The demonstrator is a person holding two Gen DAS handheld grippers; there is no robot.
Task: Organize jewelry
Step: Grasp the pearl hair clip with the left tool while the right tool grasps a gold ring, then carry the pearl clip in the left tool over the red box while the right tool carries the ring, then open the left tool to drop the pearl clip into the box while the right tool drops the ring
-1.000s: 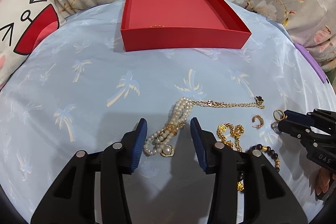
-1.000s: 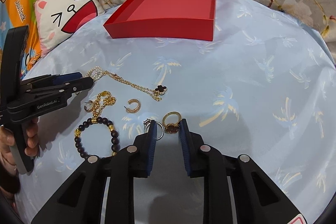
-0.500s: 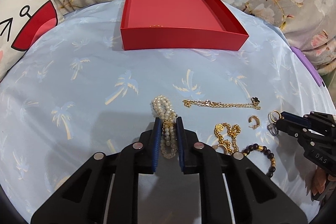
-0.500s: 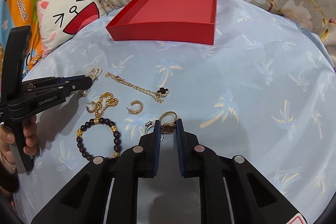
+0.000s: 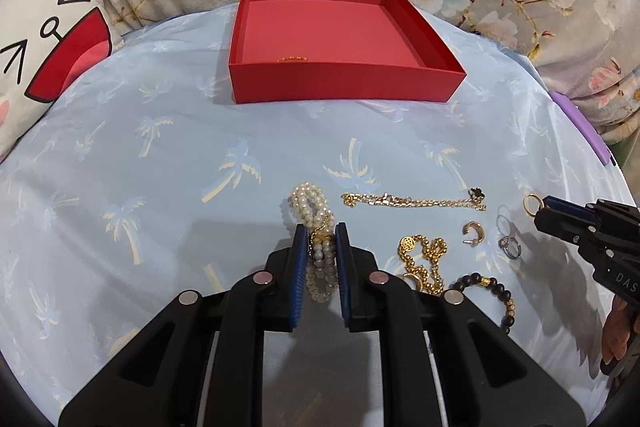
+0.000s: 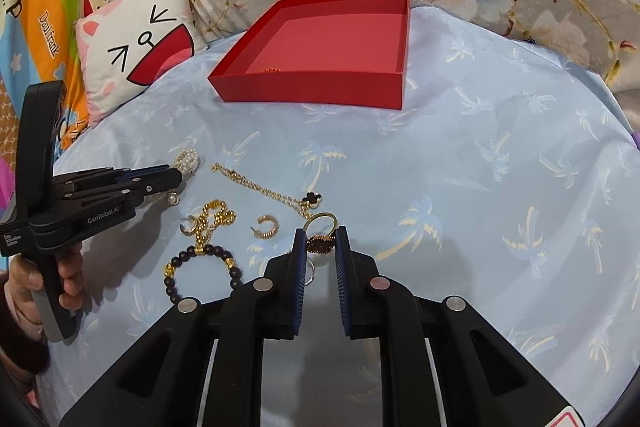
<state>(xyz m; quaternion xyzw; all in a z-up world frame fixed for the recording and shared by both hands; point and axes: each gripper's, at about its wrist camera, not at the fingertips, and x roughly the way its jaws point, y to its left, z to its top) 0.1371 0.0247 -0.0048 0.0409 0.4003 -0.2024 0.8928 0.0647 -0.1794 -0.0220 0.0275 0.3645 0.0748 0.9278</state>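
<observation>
- Left tool (image 5: 321, 233) slants down, clamped on the pearl bracelet (image 5: 316, 223), lengthwise toward the red box (image 5: 336, 83).
- Right tool (image 6: 320, 235) slants down, pinching the gold ring (image 6: 319, 233) on the blue cloth (image 6: 480, 167).

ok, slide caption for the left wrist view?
Left gripper clamped on pearl bracelet; loose jewelry alongside, red tray beyond.

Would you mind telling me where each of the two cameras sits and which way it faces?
Left wrist: on the left gripper, angled down over its fingers shut on the pearl bracelet; the right gripper shows at the right edge.
Right wrist: on the right gripper, angled down, shut on the gold ring; the left gripper and a hand show.
Shared: red box, blue cloth.
</observation>
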